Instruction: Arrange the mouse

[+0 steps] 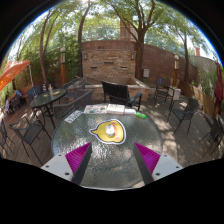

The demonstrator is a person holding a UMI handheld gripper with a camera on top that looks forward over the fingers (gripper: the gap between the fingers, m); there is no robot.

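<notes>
I've got the fingers (112, 158) spread wide with nothing in them, the mouse (109, 129) sitting on its yellow pad (110, 131) just ahead on the worktop (60, 150), and a crooked approach could shove it sideways off that pad.

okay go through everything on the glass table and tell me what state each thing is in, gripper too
gripper: open, holding nothing, fingers apart above the near table edge
mouse: lying on the mouse pad, beyond the fingers, untouched
mouse pad: flat on the glass table
papers: lying flat at the far side
</notes>
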